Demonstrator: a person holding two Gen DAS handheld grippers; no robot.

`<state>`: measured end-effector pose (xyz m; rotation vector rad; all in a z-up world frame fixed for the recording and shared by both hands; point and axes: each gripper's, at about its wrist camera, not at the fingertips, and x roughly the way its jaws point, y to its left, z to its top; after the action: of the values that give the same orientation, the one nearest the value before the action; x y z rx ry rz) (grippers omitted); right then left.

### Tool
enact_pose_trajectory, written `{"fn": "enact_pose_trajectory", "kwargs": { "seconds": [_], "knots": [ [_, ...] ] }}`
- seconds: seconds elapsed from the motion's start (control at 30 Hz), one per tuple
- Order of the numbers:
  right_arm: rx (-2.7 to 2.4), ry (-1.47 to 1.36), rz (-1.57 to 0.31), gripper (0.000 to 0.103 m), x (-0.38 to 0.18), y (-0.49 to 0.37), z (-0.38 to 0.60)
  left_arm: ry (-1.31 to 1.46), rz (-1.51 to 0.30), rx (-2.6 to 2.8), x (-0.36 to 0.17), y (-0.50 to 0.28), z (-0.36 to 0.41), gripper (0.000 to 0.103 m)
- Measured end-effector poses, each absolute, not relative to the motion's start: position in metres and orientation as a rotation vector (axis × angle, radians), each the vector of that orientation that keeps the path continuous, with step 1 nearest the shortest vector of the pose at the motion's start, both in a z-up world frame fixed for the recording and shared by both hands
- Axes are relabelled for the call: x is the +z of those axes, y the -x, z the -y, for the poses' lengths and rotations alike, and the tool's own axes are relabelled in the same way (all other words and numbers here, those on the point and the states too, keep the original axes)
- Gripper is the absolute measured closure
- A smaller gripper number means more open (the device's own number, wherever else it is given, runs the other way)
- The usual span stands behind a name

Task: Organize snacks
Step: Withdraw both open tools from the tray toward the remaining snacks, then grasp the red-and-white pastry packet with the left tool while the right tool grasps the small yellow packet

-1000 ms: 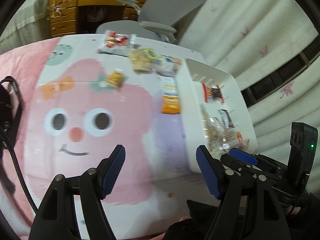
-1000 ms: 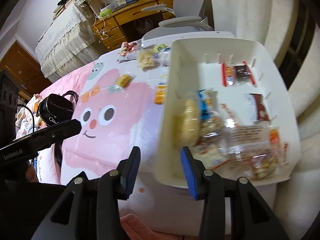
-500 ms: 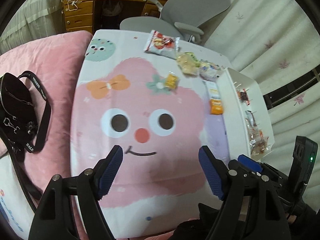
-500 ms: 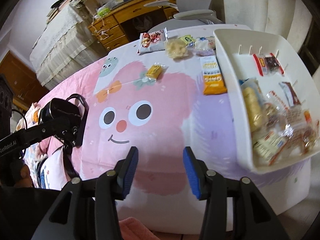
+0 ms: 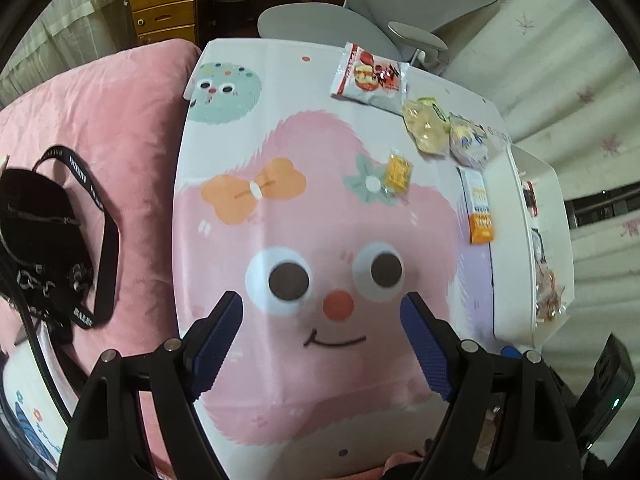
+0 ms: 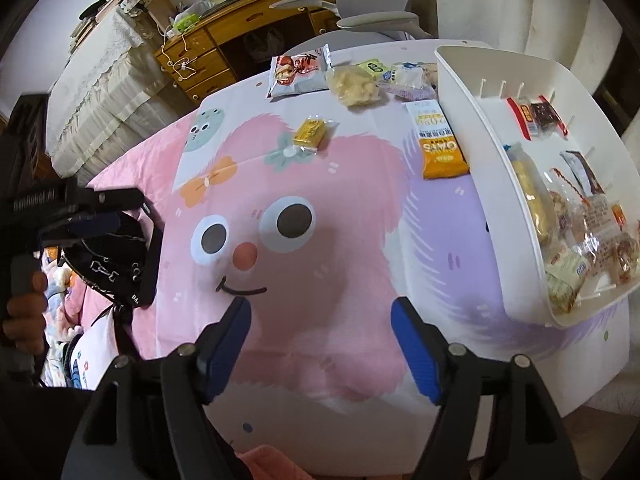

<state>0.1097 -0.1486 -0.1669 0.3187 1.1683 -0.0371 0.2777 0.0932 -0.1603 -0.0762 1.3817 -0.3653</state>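
Note:
A white tray at the table's right side holds several wrapped snacks; it also shows in the left wrist view. Loose snacks lie at the far side of the table: a red and white bag, a pale yellow bag, a white packet, a small yellow packet and an orange and white packet. My left gripper and right gripper are open and empty over the table's near edge.
The table carries a pink cartoon-face cloth. A black bag with a strap lies on pink bedding at the left. A grey office chair and a wooden desk stand beyond the table. Curtains hang at the right.
Both grippers have pulled back from the tray toward the table's near edge and swung left, so the whole cloth shows. The right gripper's jaws have opened wider.

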Motion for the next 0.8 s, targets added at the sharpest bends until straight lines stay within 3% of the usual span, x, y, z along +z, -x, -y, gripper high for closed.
{"fn": "enact_pose_trajectory", "kwargs": {
  "seconds": [0.33,0.8],
  "knots": [
    [-0.067,-0.324,-1.061,0.028,-0.188,-0.158,0.150,-0.005,-1.389,-0.324,-0.161,-0.348,-0.056,0.022],
    [-0.022,-0.263,-0.956,0.028,-0.229,-0.251,0.143,-0.050,-1.445,-0.311,-0.203,-0.449,0.011,0.022]
  ]
}}
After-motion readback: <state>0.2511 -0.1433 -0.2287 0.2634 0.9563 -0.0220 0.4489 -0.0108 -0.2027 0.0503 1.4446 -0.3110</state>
